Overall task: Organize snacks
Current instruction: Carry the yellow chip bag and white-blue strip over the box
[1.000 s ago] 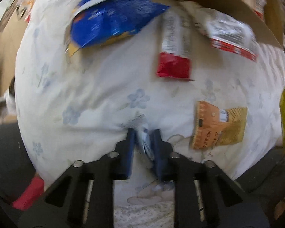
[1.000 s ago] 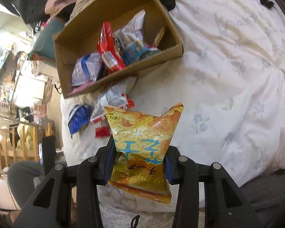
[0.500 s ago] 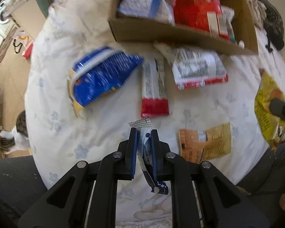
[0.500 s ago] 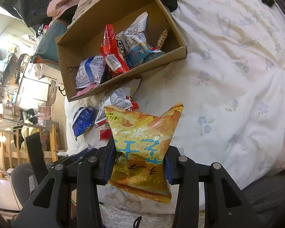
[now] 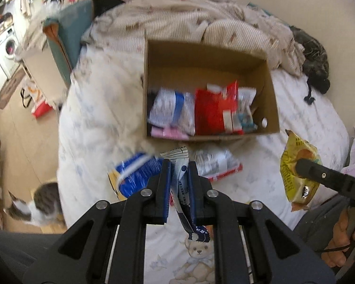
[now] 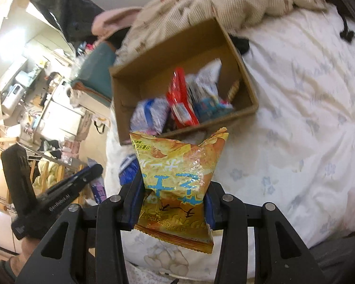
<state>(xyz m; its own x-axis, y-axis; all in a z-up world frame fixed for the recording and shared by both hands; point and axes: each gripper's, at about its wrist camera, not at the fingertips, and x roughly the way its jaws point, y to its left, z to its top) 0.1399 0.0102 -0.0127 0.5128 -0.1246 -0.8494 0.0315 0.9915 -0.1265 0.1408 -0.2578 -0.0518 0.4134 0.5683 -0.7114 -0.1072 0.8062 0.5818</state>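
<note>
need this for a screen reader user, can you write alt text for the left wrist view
The left tool grips a thin white and blue packet above a bed, facing an open cardboard box of snacks. A blue bag and a white packet lie before the box; right, another tool holds a yellow bag.

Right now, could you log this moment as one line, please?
left gripper: shut on slim white-blue sachet | right gripper: shut on yellow chip bag
</note>
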